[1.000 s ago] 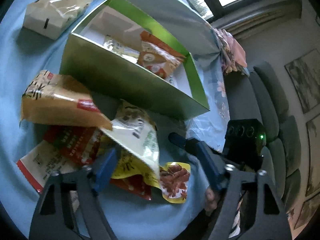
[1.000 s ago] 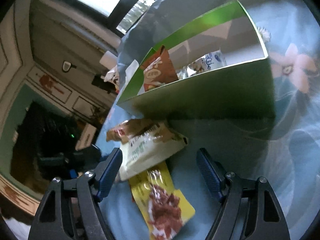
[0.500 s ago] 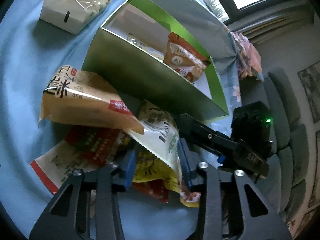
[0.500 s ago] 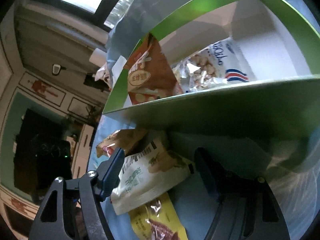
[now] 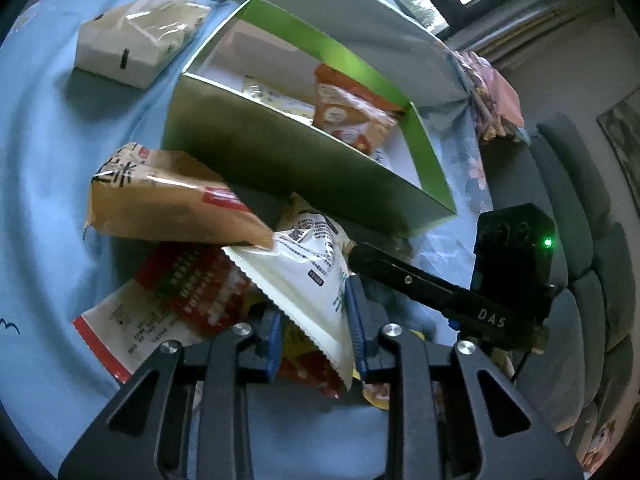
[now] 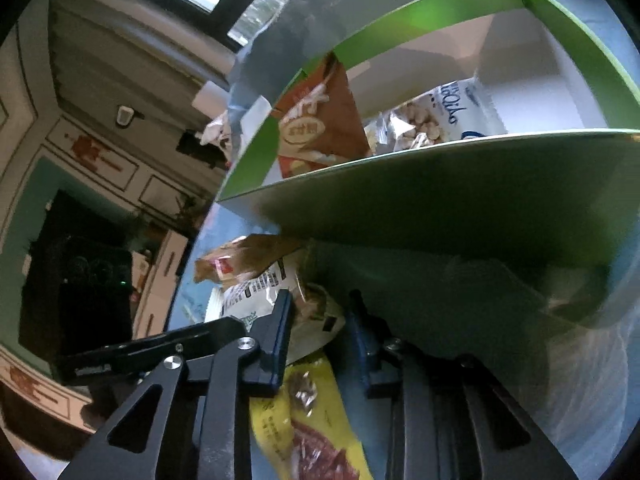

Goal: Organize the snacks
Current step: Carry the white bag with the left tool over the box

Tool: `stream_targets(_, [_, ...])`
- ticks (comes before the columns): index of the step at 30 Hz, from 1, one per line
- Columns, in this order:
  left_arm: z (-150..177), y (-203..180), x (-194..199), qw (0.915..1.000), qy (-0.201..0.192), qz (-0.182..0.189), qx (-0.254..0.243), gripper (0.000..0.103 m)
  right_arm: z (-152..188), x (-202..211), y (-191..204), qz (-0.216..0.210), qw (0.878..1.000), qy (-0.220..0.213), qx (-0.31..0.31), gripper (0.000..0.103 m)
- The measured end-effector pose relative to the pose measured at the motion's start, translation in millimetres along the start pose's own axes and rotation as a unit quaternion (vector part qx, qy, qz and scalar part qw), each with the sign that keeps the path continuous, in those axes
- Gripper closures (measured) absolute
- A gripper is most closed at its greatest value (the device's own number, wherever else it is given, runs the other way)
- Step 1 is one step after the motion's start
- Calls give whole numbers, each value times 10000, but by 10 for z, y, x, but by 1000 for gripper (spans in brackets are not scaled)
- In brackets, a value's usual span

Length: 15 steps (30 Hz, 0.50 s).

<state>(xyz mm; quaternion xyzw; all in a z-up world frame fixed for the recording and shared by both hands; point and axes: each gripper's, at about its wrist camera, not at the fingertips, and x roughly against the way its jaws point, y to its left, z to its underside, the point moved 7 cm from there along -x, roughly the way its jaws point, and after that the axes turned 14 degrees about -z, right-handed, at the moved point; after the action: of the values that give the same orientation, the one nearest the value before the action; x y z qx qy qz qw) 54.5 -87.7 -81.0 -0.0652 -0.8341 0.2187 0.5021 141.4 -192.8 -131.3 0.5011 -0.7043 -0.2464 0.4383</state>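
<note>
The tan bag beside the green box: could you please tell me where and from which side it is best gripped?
Probably the tan bag by its sealed end, coming from the left in the left wrist view, where it lies free on the blue cloth. Its other corner overlaps the white pouch, and the green box crowds its far side.

Both grippers angle downward, side by side. The left gripper (image 5: pixel 314 322) is closing its jaws, a white packet (image 5: pixel 308 280) caught between its blue pads. The right gripper (image 6: pixel 320 334) is closing too, on the same packet's other end.
</note>
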Motion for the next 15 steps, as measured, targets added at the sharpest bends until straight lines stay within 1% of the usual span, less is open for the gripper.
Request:
stream_targets(9, [-14,-231,196,9985,-398,82,-378,78,10,246,220,-124,9991,-346,223,75])
stream_targets(12, [-70,-255,235,9977,-506,66,-449,78,-50,289,258,-142,9986,-442,267,75])
stream_targets(15, [-198,-302,265,9969,-602,49,-509,78,-141,325,293,-200,9978,-546,310,75])
